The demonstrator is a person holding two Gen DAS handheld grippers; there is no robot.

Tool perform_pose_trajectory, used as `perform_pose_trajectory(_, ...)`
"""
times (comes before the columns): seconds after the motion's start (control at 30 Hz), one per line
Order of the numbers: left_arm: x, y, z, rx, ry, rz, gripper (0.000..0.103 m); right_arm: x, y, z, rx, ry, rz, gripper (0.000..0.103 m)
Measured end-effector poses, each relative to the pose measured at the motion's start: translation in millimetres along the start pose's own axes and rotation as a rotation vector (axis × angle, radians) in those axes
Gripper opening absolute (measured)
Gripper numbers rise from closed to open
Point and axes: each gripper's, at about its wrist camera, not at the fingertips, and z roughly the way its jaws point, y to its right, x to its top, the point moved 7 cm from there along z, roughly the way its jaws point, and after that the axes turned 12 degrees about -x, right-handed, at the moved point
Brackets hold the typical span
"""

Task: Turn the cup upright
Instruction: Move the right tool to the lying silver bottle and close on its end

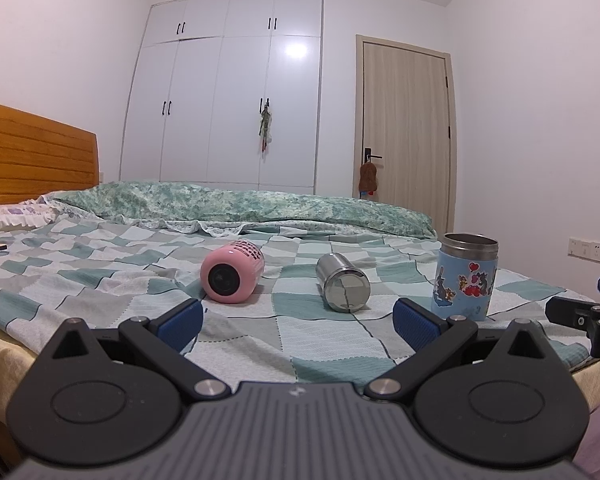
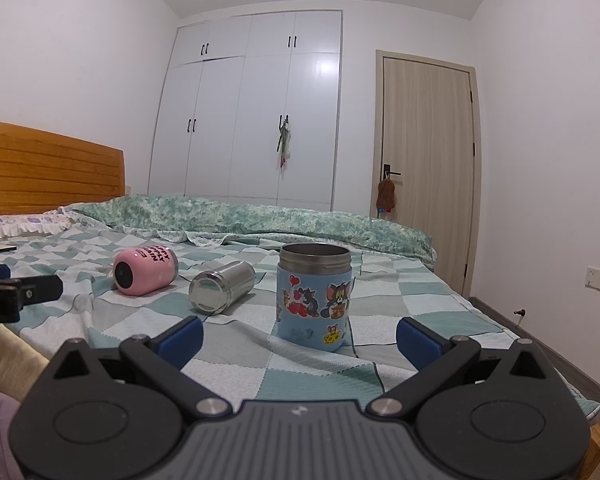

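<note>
Rolling risk first: pink cup (image 1: 232,274) and steel cup (image 1: 343,282) lying on their sides on soft, wrinkled bedsheet (image 1: 100,280); likely to roll off under a glancing push, or topple again if stood on a fold. Smooth steel probably slippery in the pads. Blue cup (image 2: 315,295) already upright, cartoon stickers, open mouth up, near right gripper (image 2: 300,334); could be knocked by a careless sweep. Left gripper (image 1: 298,322) spread wide, empty, aimed between the two fallen cups. Right gripper likewise spread, empty.
</note>
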Motion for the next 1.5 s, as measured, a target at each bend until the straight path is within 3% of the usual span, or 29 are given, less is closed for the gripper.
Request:
perform_pose_trajectory(0.27,27,-27,5,-0.031,0.004,-0.066,0.103,32,-25,9,0.089,-0.013,-0.024,0.103)
perform_pose_trajectory(0.47,53,-57,26,-0.043,-0.002,-0.031,0.103,76,-63,29,0.146,-0.009,-0.057,0.103)
perform_pose_trajectory(0.83,77,-100,107,-0.148,-0.125,0.089,0.103,123,-130,114,0.136,-0.134,-0.124,0.103)
perform_pose_trajectory(1.1,79,-116,170,-0.197,-0.206,0.162,0.103,127,-169,184,0.105,-0.264,-0.157,0.103)
perform_pose_trajectory(1.5,56,-135,246,-0.288,-0.354,0.196,0.103,98,-183,278,0.027,-0.491,-0.1,0.102)
